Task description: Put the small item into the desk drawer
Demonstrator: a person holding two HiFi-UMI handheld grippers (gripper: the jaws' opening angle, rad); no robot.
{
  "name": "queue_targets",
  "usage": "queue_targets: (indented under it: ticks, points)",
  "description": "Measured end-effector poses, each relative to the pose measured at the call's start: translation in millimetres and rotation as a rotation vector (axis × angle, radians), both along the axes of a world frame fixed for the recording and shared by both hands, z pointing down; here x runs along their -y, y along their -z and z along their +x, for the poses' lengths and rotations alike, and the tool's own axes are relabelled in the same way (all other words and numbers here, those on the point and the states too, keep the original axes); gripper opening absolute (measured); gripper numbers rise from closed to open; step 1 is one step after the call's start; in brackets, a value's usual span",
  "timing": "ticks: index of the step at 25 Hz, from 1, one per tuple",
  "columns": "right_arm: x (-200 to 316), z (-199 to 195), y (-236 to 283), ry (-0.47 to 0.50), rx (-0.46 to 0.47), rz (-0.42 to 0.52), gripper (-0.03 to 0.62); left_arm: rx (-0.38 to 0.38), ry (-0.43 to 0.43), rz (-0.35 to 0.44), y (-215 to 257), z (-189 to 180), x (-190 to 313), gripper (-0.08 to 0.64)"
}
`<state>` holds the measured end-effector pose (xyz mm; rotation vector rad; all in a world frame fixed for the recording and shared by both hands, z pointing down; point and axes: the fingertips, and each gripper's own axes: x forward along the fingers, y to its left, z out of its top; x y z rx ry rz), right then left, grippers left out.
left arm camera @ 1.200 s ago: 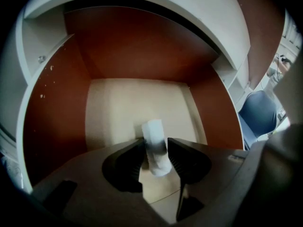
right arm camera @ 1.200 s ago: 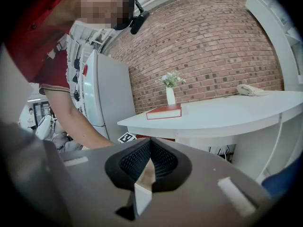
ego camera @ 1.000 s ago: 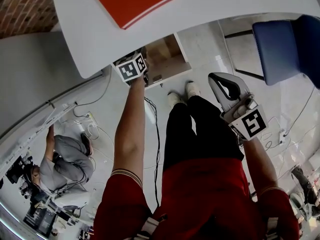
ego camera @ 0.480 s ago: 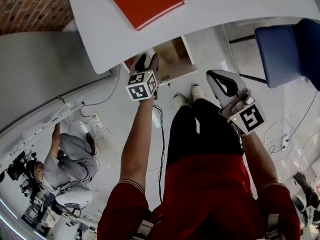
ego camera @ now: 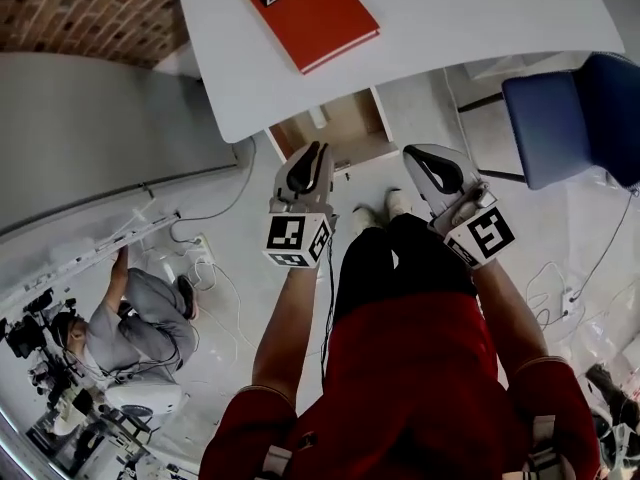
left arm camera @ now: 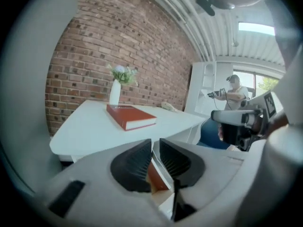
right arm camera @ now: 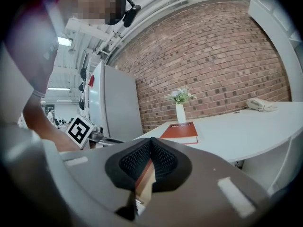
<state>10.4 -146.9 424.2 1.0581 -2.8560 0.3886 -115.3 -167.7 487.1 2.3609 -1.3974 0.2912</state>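
Note:
The desk drawer [ego camera: 340, 133] stands pulled out under the white desk [ego camera: 430, 18], and its wooden inside shows. I cannot pick out the small item in it. My left gripper [ego camera: 310, 150] hangs just in front of the drawer and points at it. Its jaws are closing, with a narrow gap left and nothing between them [left arm camera: 155, 144]. My right gripper [ego camera: 418, 154] is beside it on the right, shut and empty, its pads meeting at the tips [right arm camera: 150, 143]. A red book [ego camera: 310, 13] lies on the desk.
A blue chair [ego camera: 570, 118] stands right of the desk. A person [ego camera: 140, 318] crouches on the floor at the left among cables [ego camera: 215, 268]. A white vase with flowers [left arm camera: 115, 91] stands behind the book. A grey cabinet [ego camera: 90, 138] is at the left.
My left gripper has drawn back out of the drawer toward me, and its jaws have gone from wide apart to nearly together. The right gripper has hardly moved.

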Motion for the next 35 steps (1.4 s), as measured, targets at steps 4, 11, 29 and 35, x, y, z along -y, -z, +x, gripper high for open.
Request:
queue_targets:
  ticks: [4,11,29,35]
  points:
    - [-12.8,-1.0,32.2,0.012,0.017,0.03,0.011,0.029,-0.033,0.109,59.4,6.6,-20.2,0.024]
    - [-38.2,1.2,80.0,0.03,0.06,0.089,0.011,0.09,-0.049,0.257,133.9,6.6,-53.6,0.003]
    - [-65.8,-7.0,132.6,0.074,0.053,0.197,0.011,0.048,-0.058,0.346,190.8,7.5,-92.9,0.003]
    - [-60.6,-5.0,136.7,0.067,0.042,0.209,0.011,0.039,-0.052,0.35,192.0,5.1,-87.4,0.003]
